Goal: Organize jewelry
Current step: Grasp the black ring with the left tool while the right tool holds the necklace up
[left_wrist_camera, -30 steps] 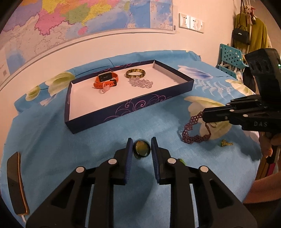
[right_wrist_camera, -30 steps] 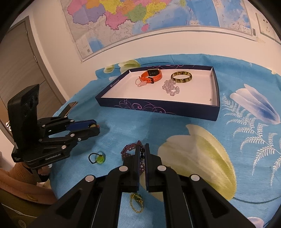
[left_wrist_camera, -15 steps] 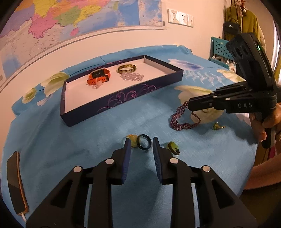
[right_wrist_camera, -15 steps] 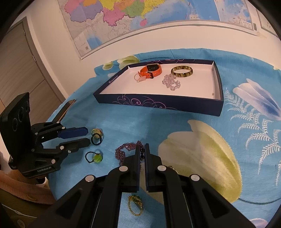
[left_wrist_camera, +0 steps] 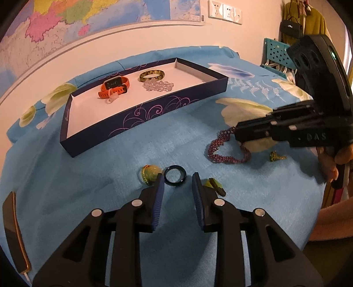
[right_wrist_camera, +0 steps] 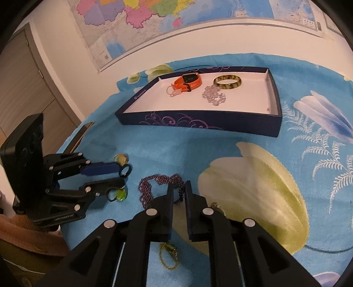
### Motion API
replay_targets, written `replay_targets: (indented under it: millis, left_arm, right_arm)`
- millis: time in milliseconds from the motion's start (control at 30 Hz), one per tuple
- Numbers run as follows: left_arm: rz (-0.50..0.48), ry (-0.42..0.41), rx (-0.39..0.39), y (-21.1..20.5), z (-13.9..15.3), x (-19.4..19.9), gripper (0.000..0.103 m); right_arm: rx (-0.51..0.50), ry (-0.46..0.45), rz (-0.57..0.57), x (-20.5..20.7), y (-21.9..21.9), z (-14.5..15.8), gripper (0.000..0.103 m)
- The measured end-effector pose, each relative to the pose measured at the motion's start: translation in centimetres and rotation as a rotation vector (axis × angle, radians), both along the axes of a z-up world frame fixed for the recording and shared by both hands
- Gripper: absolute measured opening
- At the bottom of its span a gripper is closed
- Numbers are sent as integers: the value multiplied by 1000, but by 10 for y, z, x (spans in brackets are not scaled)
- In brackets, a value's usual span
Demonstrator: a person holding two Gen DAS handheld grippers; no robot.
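Presently, my left gripper (left_wrist_camera: 178, 184): jaws parted and just been widening, nothing clamped. A dark blue ring (left_wrist_camera: 175, 175) lies flat on the blue floral cloth (left_wrist_camera: 110, 172) just ahead of the tips, not touched by either pad. Just left of the left tip, a yellow-green bead ornament (left_wrist_camera: 150, 172); by the right tip, a green charm on a dark loop (left_wrist_camera: 215, 185).

My right gripper (right_wrist_camera: 179, 189): jaws just sprung apart to a narrow gap. A purple beaded chain (right_wrist_camera: 152, 183) lies on the cloth with one strand running between the pads; I cannot tell whether the pads touch it. Under the fingers, nearer the camera, a small gold chain piece (right_wrist_camera: 168, 256).

Further out, the navy tray (right_wrist_camera: 198, 120) with white floor, standing on the cloth toward the wall. Contents, all at the far end:
- orange watch band (right_wrist_camera: 188, 81);
- amber-green bangle (right_wrist_camera: 227, 81), just right of the band;
- clear crystal bead bracelet (right_wrist_camera: 214, 96), in front of the bangle;
- small pale pink piece (right_wrist_camera: 175, 92), touching the watch band.

At the cloth's left edge, a phone (left_wrist_camera: 12, 231). On the wall behind, a coloured map (right_wrist_camera: 176, 17).
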State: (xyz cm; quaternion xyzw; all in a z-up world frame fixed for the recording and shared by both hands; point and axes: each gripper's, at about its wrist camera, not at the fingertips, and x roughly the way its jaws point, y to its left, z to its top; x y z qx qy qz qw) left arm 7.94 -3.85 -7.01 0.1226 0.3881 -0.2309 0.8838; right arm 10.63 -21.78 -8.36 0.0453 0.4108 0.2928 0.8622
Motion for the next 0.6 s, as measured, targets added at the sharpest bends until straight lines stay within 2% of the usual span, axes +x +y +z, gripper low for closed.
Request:
replay_targets:
  millis: [33, 267, 400, 600]
  left_arm:
    - [1, 6, -7, 1, 0, 1, 28]
    - [2, 8, 4, -4, -1, 5, 29]
    - [15, 13, -8, -5, -1, 7, 23]
    - [37, 10, -22, -2, 1, 7, 22]
  right_arm:
    - [1, -2, -6, 0, -1, 0, 33]
    - [-64, -21, 12, 2, 11, 1, 34]
    - [-124, -40, 7, 2, 17, -1, 5]
    - [-92, -49, -3, 1, 11, 4, 3]
